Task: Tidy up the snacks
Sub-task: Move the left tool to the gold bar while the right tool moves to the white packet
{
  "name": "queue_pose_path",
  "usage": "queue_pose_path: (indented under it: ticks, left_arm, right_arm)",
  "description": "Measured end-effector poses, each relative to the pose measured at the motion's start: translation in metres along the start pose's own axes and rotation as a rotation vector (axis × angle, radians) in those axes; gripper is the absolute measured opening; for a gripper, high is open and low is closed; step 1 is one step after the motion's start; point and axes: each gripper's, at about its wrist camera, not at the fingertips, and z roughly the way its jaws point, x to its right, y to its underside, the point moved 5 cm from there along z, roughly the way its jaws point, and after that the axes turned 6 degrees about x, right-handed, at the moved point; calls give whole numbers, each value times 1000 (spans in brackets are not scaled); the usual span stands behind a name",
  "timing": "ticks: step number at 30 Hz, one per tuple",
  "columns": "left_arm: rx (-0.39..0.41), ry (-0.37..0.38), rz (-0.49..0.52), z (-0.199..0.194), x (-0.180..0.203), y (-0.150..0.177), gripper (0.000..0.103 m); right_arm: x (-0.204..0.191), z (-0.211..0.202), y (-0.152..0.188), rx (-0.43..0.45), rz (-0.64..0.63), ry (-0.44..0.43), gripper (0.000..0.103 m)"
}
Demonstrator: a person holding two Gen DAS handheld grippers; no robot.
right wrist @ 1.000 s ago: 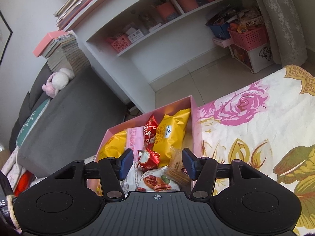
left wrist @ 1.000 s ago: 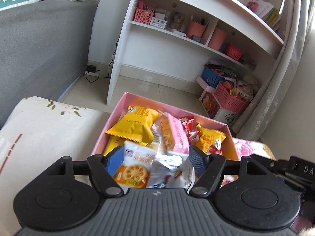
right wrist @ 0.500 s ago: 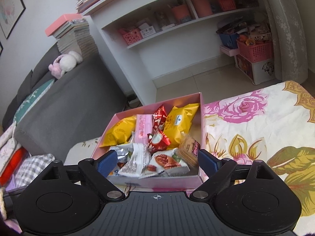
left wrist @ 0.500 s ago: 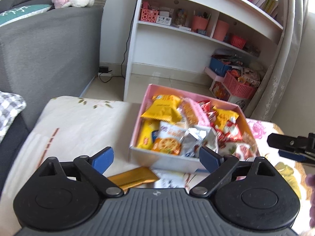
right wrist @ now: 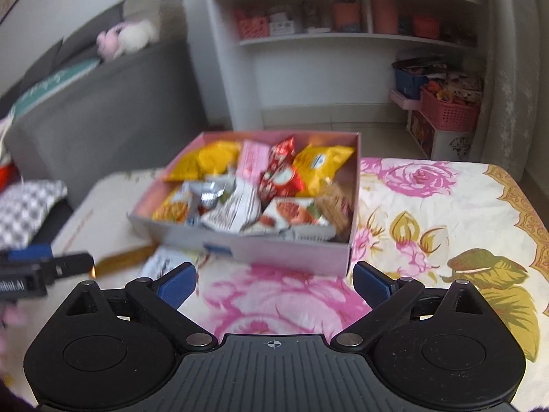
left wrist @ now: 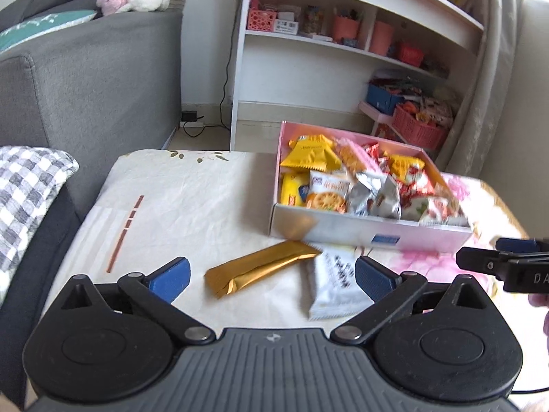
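Item: snack sorting, late stage by the look of it.

- Left gripper (left wrist: 271,276): jaws standing wide and opening further, gripping nothing. It is hanging over the cloth (left wrist: 178,206), with two loose snacks lying between and just ahead of its fingers.
- Gold bar (left wrist: 260,267): lying flat on the cloth, just before the box, apart from both pads.
- White packet (left wrist: 334,288): lying beside the gold bar, its edge close to the left gripper's right-side finger; whether it is touching cannot be told.
- Box (right wrist: 274,254): pink, sitting on the cloth, already crowded with yellow, red, silver and pink packets.
- Right gripper (right wrist: 274,283): jaws wide and widening, nothing between them; it is facing the near wall of the box over the rose print.

Step in hand, as judged: both grippers are sitting free of the box, and the two strays are waiting.

Next move, as judged: lowering the left gripper over the gold bar, pinching across its narrow width, and lifting it over the box wall into a gap among the packets.
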Motion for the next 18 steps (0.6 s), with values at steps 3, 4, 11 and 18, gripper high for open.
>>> queue_pose_path:
  ticks: [3, 4, 11, 18]
  left_arm:
    - [3, 7, 47, -2, -7, 6, 102]
    - [2, 10, 63, -1, -10, 9, 103]
    - [9, 49, 157, 8, -25, 20, 102]
    - [3, 65, 171, 33, -34, 21, 84]
  right_arm:
    - [-9, -3, 10, -3, -41, -9, 99]
    - [-10, -3, 12, -6, -40, -12, 99]
    - [-25, 1, 31, -40, -44, -51, 100]
    - [-44, 16, 43, -53, -104, -58, 100]
